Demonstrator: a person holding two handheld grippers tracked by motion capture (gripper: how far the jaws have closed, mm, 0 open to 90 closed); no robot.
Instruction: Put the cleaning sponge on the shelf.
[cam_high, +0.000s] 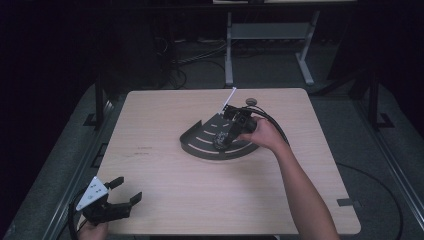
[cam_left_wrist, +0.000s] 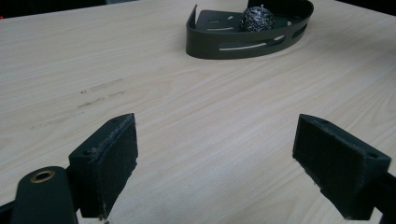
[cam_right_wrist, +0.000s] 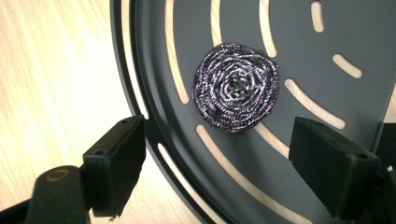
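While the right gripper (cam_right_wrist: 215, 172) hangs over the dark slotted tray (cam_right_wrist: 355, 42), its jaws stand wide apart and grip nothing; the steel-wool scouring ball (cam_right_wrist: 236, 87) lies on the tray floor just beyond them, free of both pads. That reads as the scourer already set in the tray and the hand at the letting-go stage, so the next move should be a clean lift away without brushing the ball or the tray's low wall. The left gripper (cam_left_wrist: 215, 163) waits near the table's (cam_high: 165, 180) front corner, also wide open and empty. The high view hides the scourer under the right hand (cam_high: 262, 134), whereas the left gripper view shows it sitting inside the curved rim.
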